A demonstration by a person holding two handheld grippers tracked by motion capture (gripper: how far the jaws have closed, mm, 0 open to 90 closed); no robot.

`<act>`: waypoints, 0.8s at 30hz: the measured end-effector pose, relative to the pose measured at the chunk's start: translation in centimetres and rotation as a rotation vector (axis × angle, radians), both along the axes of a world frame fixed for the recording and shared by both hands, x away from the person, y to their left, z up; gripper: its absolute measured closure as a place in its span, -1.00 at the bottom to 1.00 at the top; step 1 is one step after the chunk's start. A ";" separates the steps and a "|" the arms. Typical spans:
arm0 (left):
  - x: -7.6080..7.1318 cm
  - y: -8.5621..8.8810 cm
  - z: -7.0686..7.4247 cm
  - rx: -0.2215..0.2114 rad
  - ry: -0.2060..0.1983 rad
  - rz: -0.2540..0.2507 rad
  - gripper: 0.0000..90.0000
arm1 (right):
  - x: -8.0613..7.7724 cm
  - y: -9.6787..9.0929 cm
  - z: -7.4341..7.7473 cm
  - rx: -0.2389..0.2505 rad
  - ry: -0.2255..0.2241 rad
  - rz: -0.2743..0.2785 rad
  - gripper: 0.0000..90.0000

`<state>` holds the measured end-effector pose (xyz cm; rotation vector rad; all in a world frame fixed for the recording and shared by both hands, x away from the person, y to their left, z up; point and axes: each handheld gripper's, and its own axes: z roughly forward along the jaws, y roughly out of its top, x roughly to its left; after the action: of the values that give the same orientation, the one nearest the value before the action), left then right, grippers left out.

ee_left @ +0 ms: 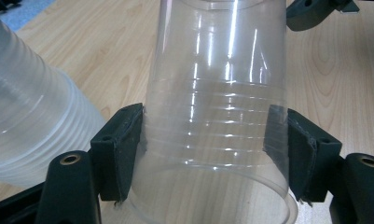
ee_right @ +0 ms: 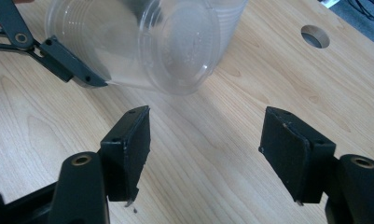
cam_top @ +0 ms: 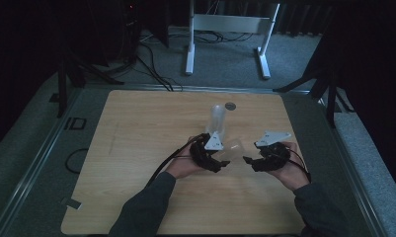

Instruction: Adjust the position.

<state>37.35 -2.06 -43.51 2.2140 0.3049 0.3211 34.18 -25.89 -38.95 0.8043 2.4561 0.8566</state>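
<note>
A clear plastic cup (ee_left: 217, 93) lies on its side between the jaws of my left gripper (ee_left: 212, 140), whose pads (ee_left: 121, 149) press on its ribbed wall near the rim. In the high view this cup (cam_top: 235, 146) hangs just above the table between the two hands, with my left gripper (cam_top: 225, 164) on it. My right gripper (cam_top: 247, 160) faces the cup's base from the right. Its jaws stand open in the right gripper view (ee_right: 205, 140), with bare wood between them and the cup (ee_right: 142, 42) a little beyond the tips.
A stack of clear cups (cam_top: 217, 120) stands upright just behind the left hand and appears at the left of the left gripper view (ee_left: 26, 116). The wooden table (cam_top: 136, 148) has a round hole (cam_top: 230, 105) near its far edge. Cables and a white frame lie on the floor beyond.
</note>
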 end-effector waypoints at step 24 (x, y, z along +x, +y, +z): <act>-0.1 -0.3 -0.5 0.038 0.036 -0.045 -0.34 | 0.8 -0.3 0.3 -0.084 0.110 0.131 -0.03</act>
<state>37.22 -2.35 -44.00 2.2624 0.2695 0.2652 34.95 -26.19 -38.65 0.6843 2.6470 0.7664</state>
